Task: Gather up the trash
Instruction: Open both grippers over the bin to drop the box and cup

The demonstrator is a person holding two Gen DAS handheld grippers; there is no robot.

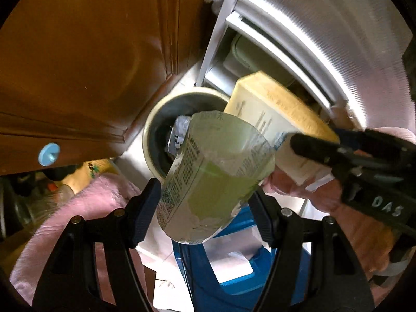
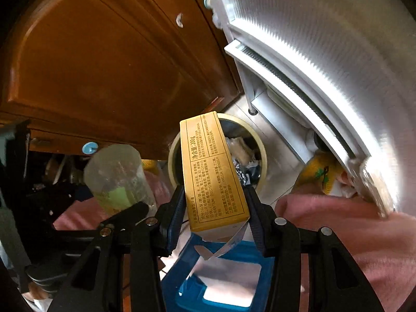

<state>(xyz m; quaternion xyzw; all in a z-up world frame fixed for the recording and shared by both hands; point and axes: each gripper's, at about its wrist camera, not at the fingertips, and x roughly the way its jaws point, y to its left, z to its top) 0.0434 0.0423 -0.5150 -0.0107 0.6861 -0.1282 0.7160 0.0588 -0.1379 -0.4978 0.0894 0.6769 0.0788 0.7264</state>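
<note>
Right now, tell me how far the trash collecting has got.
Done: the bin already holds crumpled wrappers. In hand: the left gripper clamps a green cup, the right gripper a yellow box, both poised above the bin. Left: dropping both in; other trash can't be judged from here.

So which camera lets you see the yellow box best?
The right wrist view: the yellow box fills the middle, gripped by the right tongs, its printed side sharp enough to read. In the left wrist view the same box is blurred and partly hidden behind the green cup.
</note>
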